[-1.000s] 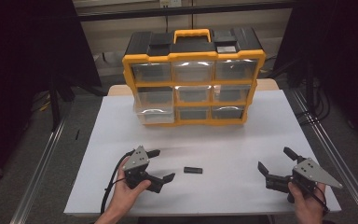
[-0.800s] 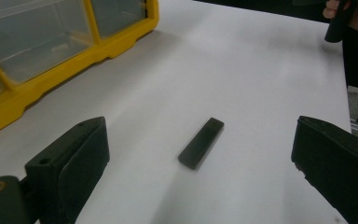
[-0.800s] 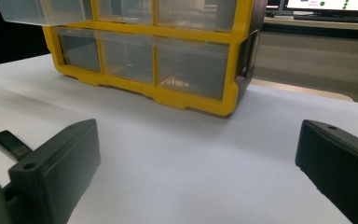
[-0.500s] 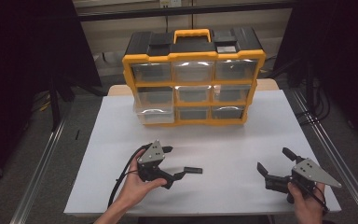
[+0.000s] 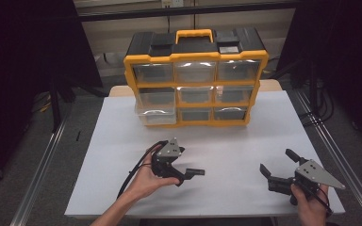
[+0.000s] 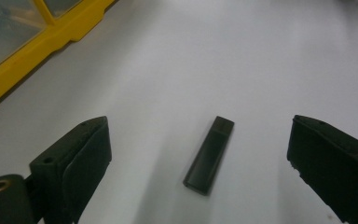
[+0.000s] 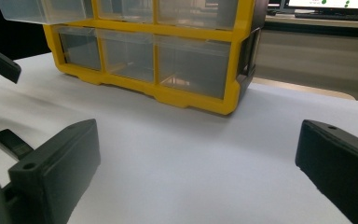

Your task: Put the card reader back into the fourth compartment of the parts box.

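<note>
My left gripper hangs over the little black stick lying flat on the white table, jaws spread wide either side so I can pinch its long edges. Right gripper sits off to the side, spread wide too, holding nothing.

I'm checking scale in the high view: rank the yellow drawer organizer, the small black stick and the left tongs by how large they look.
1. yellow drawer organizer, by far the largest.
2. left tongs, with their body and grey plate.
3. small black stick, the smallest, lying on the white table at the tongs' open jaws.
</note>
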A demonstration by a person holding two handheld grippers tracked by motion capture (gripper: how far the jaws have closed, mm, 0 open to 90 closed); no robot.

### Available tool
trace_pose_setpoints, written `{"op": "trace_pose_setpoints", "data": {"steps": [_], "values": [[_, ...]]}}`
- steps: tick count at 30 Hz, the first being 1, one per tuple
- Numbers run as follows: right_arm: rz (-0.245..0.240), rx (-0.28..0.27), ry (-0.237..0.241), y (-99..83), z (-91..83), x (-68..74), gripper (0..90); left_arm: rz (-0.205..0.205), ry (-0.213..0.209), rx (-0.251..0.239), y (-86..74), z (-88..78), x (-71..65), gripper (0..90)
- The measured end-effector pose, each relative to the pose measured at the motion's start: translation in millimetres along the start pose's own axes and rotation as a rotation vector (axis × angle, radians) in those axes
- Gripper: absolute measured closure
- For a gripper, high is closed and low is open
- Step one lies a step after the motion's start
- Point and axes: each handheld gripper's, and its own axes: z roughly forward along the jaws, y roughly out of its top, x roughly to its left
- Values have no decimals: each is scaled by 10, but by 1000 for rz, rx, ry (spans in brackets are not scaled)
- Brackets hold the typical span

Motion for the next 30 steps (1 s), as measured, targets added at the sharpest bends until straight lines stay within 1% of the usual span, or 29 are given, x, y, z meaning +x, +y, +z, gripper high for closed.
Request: {"op": "trace_pose_setpoints", "data": {"steps": [2, 3, 4, 5, 6, 7, 8, 9, 10, 11, 12, 14, 15, 17, 18, 20, 21, 22, 23, 25, 26, 27, 28, 29, 30], "values": [[-1, 0, -3, 0, -1, -1, 0, -7, -4, 23, 6, 61, 44, 66], [0, 1, 0, -2, 5, -2, 0, -12, -16, 40, 11, 90, 65, 70], [1, 2, -1, -2, 5, -1, 0, 0, -25, 57, 19, 119, 84, 78], [2, 2, 2, -2, 6, 1, 0, -1, -31, 70, 29, 143, 89, 94], [1, 2, 2, -2, 7, 1, 0, 3, -41, 72, 43, 164, 90, 124], [1, 2, 2, -2, 6, 1, 0, 14, -75, 78, 68, 190, 99, 155], [1, 2, 3, -2, 4, 0, 0, 14, -75, 78, 68, 190, 99, 166], [1, 2, 3, -2, 4, 0, 0, 9, -73, 87, 82, 200, 99, 166], [1, 2, 4, -3, 2, -1, 0, 15, -72, 109, 104, 228, 100, 162], [1, 4, 2, -3, 3, -1, 0, 15, -72, 109, 104, 228, 100, 168], [1, 4, 1, -3, 4, 0, 0, 22, -81, 126, 118, 233, 104, 183], [-1, 3, 5, -4, 5, 1, 0, 44, -79, 149, 138, 256, 106, 201], [-1, 2, 5, -4, 5, 1, 0, 50, -83, 154, 147, 267, 108, 211], [-1, 3, 5, -4, 5, 2, 0, 55, -112, 188, 159, 290, 110, 227], [-1, 3, 5, -4, 6, 1, 0, 60, -125, 208, 161, 307, 107, 250], [-3, 5, 6, -5, 8, 1, 0, 61, -124, 229, 155, 340, 93, 284], [-4, 5, 10, -5, 8, 3, 0, 61, -134, 241, 154, 351, 91, 312], [-4, 5, 10, -5, 8, 3, 0, 66, -148, 250, 153, 362, 89, 312], [-5, 7, 11, -4, 6, 4, 0, 68, -144, 262, 148, 372, 85, 345], [-5, 7, 12, -5, 6, 6, 0, 58, -149, 269, 141, 384, 82, 370], [-5, 7, 12, -5, 6, 6, 0, 58, -170, 287, 144, 385, 93, 370], [-3, 6, 12, -5, 4, 7, 0, 64, -157, 287, 135, 398, 84, 444], [-3, 8, 13, -5, 5, 7, 0, 67, -164, 299, 131, 411, 82, 450], [-5, 10, 14, -5, 7, 7, 0, 71, -187, 319, 130, 424, 90, 463], [-6, 11, 15, -7, 9, 10, 0, 91, -165, 319, 137, 437, 69, 469]]}}
